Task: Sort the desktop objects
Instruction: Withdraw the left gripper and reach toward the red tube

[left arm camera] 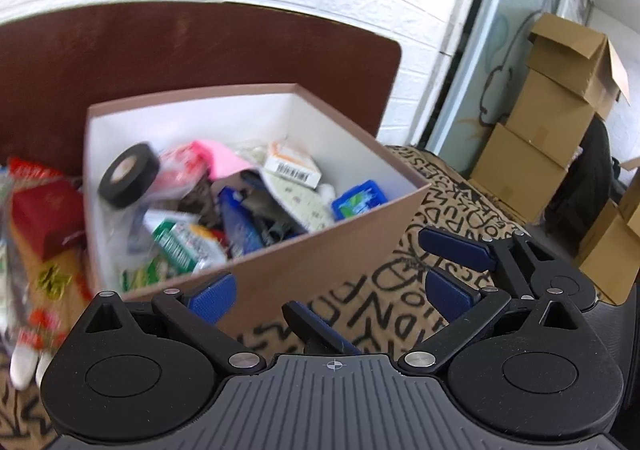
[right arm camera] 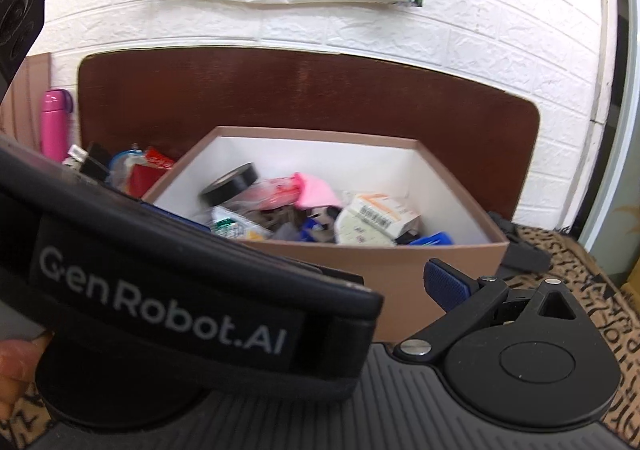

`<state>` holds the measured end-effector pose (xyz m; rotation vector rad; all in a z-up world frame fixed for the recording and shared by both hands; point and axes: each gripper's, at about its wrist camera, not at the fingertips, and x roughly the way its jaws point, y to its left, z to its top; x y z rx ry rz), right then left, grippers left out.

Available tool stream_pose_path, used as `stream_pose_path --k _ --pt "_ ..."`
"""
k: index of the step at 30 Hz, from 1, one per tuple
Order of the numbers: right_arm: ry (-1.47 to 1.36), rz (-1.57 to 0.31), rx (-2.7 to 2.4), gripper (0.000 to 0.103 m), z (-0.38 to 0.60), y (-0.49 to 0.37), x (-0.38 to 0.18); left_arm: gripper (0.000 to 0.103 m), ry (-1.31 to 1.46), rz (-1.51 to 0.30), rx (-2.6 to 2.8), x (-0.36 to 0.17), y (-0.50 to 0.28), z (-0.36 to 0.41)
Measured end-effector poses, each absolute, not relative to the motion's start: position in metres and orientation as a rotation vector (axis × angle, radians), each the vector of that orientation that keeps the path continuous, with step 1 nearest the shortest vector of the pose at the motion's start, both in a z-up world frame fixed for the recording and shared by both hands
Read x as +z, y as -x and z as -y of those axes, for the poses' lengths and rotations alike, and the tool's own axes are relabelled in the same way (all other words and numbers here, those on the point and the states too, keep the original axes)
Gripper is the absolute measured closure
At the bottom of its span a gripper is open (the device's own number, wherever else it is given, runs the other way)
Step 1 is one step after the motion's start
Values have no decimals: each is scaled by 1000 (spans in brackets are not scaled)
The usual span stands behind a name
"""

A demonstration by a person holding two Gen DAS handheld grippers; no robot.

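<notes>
Both hand-held grippers hang empty near the front of the box [left arm camera: 320,250]: the left gripper [left arm camera: 328,298] has its blue pads wide apart, and the right gripper [left arm camera: 452,266], seen beside it in the left view, also stands apart. Much seems already sorted, since the box holds a black tape roll [left arm camera: 128,179], a barcoded carton [left arm camera: 296,165], a blue case [left arm camera: 360,198] and assorted packets. Left over, as I judge it, are the red box [left arm camera: 46,213] and snack packs [left arm camera: 48,290] just beside its left wall, and a pink bottle [right arm camera: 56,121] further back.
</notes>
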<state>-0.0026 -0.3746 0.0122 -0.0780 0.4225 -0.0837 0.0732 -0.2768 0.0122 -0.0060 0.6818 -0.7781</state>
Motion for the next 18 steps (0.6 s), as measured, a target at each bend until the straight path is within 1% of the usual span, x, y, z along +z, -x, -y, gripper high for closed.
stream_pose_path --k 18 --pt "58 -459 110 0 278 29 -7 0 118 -667 -577 -9 -25 161"
